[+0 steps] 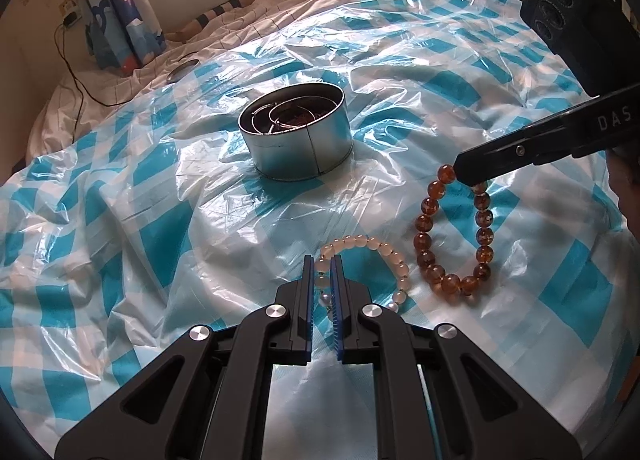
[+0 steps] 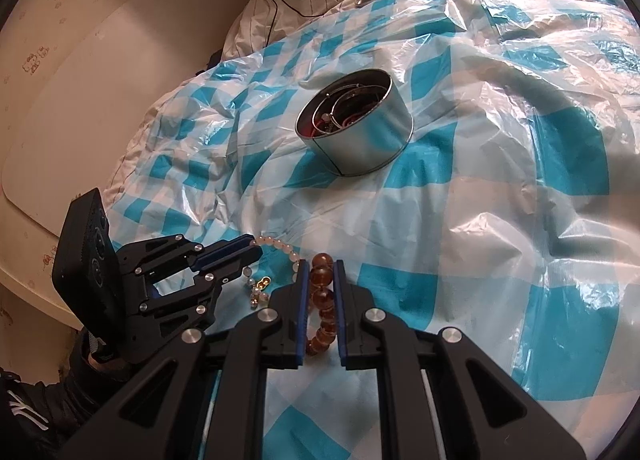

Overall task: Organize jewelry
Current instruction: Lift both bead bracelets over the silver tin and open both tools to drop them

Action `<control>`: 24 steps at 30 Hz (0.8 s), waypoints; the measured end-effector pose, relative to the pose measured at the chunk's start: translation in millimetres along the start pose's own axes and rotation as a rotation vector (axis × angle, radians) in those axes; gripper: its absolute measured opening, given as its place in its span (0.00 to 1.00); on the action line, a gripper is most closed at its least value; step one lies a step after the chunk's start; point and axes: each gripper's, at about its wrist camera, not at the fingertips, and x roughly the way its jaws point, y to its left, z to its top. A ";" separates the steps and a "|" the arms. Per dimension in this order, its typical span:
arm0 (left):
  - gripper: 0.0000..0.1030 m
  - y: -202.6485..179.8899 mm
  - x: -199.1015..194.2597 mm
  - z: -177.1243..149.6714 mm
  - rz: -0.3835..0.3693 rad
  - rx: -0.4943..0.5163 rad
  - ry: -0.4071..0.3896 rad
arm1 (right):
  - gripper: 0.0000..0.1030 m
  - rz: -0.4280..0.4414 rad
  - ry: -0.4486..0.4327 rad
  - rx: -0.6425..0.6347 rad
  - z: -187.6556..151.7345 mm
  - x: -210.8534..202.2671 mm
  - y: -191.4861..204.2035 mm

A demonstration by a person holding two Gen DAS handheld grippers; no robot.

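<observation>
Crinkled blue-checked plastic sheet (image 1: 160, 228) covers our bed; left gripper (image 1: 322, 260) pinches pale bead bracelet (image 1: 384, 256), right gripper (image 2: 322, 264) pinches amber bead bracelet (image 1: 424, 228).

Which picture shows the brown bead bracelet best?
The left wrist view: there the brown bead bracelet shows almost its whole loop on the checked plastic sheet, with the right hand-held gripper pinching its top. The right wrist view shows only a few beads between that gripper's blue fingers.

Pale bead bracelet (image 1: 362, 266), looped flat on the bed, one side clamped between the left jaws. Amber bead bracelet (image 1: 454, 232), far end pinched in the right jaws. Round metal tin (image 1: 296, 136), open, holding bangles, beyond both jaws.
</observation>
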 end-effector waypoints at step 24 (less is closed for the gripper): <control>0.07 57.8 10.8 1.7 -0.376 -0.411 -0.022 | 0.12 0.171 -0.075 0.148 15.2 -5.5 -22.8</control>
